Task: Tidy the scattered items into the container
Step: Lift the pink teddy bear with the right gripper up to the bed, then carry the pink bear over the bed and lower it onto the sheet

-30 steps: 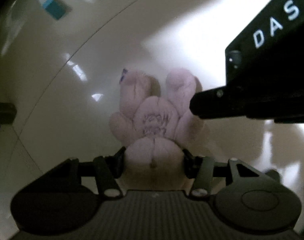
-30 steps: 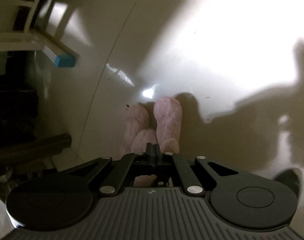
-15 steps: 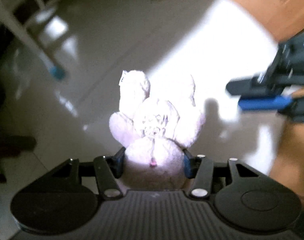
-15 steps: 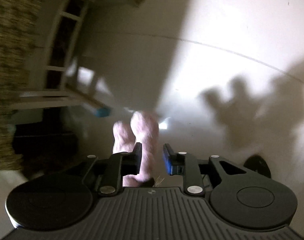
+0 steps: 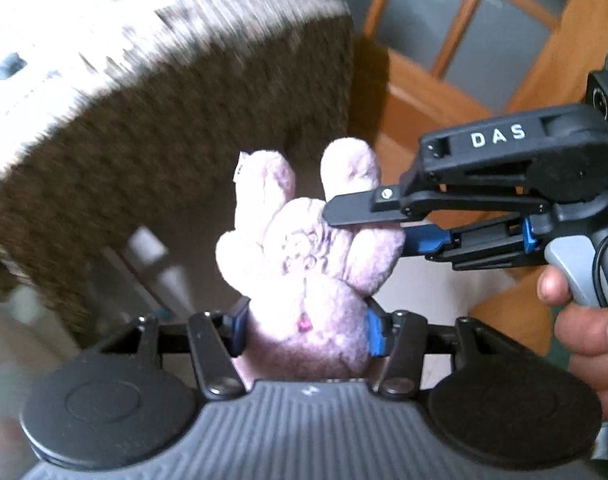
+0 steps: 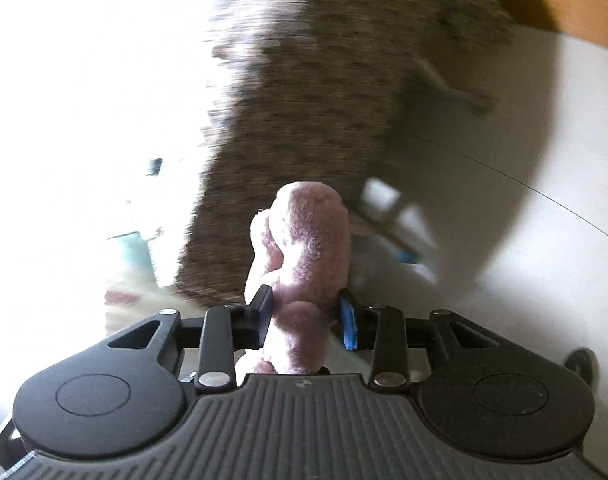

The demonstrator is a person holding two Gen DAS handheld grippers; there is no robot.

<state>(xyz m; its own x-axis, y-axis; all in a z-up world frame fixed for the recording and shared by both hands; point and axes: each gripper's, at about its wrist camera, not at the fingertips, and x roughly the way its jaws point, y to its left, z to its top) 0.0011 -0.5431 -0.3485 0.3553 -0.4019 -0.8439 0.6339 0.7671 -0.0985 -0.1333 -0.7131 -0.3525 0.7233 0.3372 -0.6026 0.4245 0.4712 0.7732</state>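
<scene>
One pale pink plush rabbit toy, airborne, head pinched in the left claw. Right claw clamps its limb from 3 o'clock; brown woven-fabric furniture blurred at 11 o'clock behind.

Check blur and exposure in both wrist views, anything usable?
Left wrist: plush toy and right gripper fairly sharp, woven container behind is motion-smeared. Right wrist: upper left blown out white, container streaked, toy in the fingers still readable, lit pink from the left.
</scene>
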